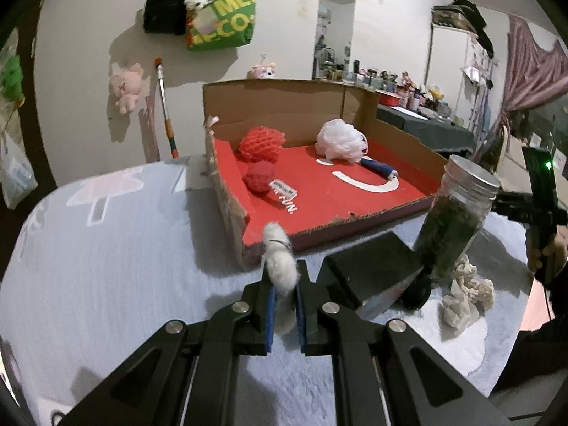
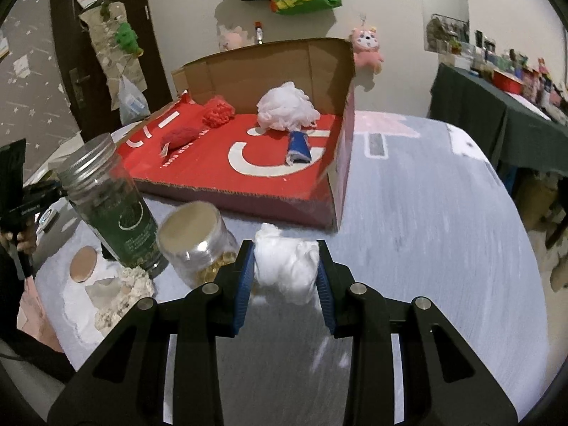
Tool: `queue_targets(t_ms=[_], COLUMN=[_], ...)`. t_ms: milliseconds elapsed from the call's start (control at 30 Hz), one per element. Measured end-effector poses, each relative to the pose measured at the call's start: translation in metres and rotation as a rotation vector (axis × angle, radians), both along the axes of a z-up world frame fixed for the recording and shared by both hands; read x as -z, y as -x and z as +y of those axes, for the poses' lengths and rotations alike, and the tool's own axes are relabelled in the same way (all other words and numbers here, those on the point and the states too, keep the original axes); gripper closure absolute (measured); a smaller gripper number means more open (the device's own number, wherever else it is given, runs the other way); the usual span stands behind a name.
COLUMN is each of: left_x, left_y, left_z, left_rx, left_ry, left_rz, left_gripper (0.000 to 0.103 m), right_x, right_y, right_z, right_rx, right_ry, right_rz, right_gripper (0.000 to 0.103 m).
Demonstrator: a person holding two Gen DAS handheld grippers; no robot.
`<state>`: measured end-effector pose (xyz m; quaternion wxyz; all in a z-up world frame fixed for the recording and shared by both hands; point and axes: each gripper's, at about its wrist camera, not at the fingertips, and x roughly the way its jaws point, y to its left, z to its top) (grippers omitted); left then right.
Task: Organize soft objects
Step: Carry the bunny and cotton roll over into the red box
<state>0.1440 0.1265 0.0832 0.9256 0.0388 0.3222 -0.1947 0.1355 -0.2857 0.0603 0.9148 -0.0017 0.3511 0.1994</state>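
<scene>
Jaws of the left gripper pinch a small white fluffy wad, whose lower end disappears between the blue pads, above the pale counter. Ahead lies the open cardboard box with a red mesh ball, a red pom, a white mesh puff and a blue roll inside. A tall jar stands right of a dark block whose nature is unclear. Jaws of the right gripper clamp a white cotton lump; a short jar sits just left, partly hidden.
</scene>
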Motion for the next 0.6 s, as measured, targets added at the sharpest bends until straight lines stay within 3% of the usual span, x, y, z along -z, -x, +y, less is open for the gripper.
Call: queue_targets(t_ms=[300, 600], left_x=[-0.024, -0.044], left_y=[-0.027, -0.075], left_z=[-0.015, -0.047], left_rx=[0.071, 0.149], left_ry=[0.007, 0.103], left_rz=[-0.015, 0.07], left_gripper=[0.093, 0.093], right_x=[-0.02, -0.041], right_y=[-0.022, -0.054], right_z=[0.006, 0.034], right_rx=[-0.069, -0.157], right_ry=[-0.009, -0.007], right_rz=[-0.011, -0.01], right_gripper=[0.071, 0.071])
